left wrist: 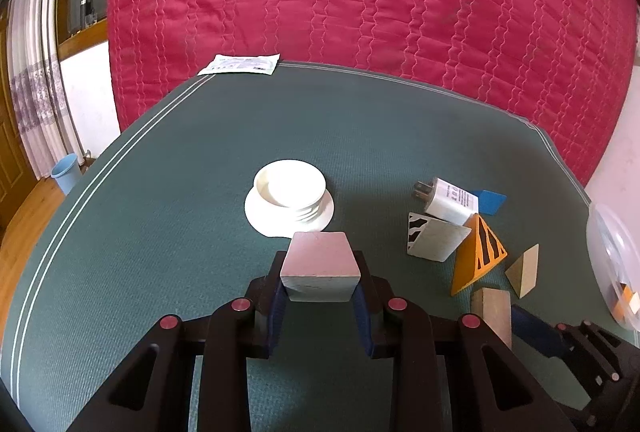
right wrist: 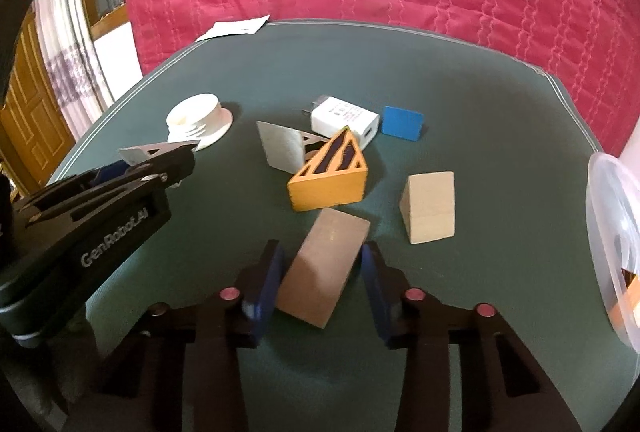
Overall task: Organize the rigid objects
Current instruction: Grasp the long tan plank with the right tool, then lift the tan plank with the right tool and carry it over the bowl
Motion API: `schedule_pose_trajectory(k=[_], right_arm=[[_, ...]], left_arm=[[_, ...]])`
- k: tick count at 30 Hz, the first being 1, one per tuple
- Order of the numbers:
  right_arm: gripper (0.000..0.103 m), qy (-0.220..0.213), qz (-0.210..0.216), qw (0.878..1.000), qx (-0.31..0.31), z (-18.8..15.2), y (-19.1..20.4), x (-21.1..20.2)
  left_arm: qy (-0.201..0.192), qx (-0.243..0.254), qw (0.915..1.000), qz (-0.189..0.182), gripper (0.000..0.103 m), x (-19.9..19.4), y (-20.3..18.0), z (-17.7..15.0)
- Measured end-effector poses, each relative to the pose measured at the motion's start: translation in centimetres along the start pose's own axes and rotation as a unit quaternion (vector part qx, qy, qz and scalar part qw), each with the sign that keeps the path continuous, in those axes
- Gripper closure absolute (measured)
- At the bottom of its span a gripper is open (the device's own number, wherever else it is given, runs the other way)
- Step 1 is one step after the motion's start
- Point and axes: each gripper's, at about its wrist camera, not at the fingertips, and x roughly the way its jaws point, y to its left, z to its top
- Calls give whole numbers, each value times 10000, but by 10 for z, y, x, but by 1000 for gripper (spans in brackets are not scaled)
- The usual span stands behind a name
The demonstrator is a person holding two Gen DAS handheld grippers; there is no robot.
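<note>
My left gripper [left wrist: 320, 272] is shut on a grey wedge block [left wrist: 320, 264] and holds it above the green mat, just in front of a white ribbed lid [left wrist: 290, 198]. My right gripper [right wrist: 322, 264] is open around a plain wooden rectangular block [right wrist: 324, 264] that lies on the mat; the pads do not touch it. Beyond it lie a yellow striped wedge [right wrist: 330, 180], a beige wedge [right wrist: 430, 206], a grey zebra wedge [right wrist: 282, 148], a white charger [right wrist: 346, 120] and a blue tile [right wrist: 402, 123]. The left gripper also shows in the right wrist view [right wrist: 160, 156].
A clear plastic container [right wrist: 612, 232] stands at the mat's right edge, also in the left wrist view [left wrist: 612, 260]. A white packet [left wrist: 240, 64] lies at the far left corner. A red quilt [left wrist: 360, 0] rises behind. A blue bin [left wrist: 66, 172] stands on the floor at left.
</note>
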Motion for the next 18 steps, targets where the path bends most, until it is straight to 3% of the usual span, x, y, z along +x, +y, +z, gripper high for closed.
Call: schedule_pose_trajectory(k=[6, 18], right_arm=[[75, 5, 125, 9997, 224, -5, -10, -5], [75, -17, 32, 9973, 736, -23, -27, -37]], left_arm=[[-24, 1, 10000, -21, 72, -3, -2, -1], [-145, -20, 9996, -259, 72, -15, -3, -2]])
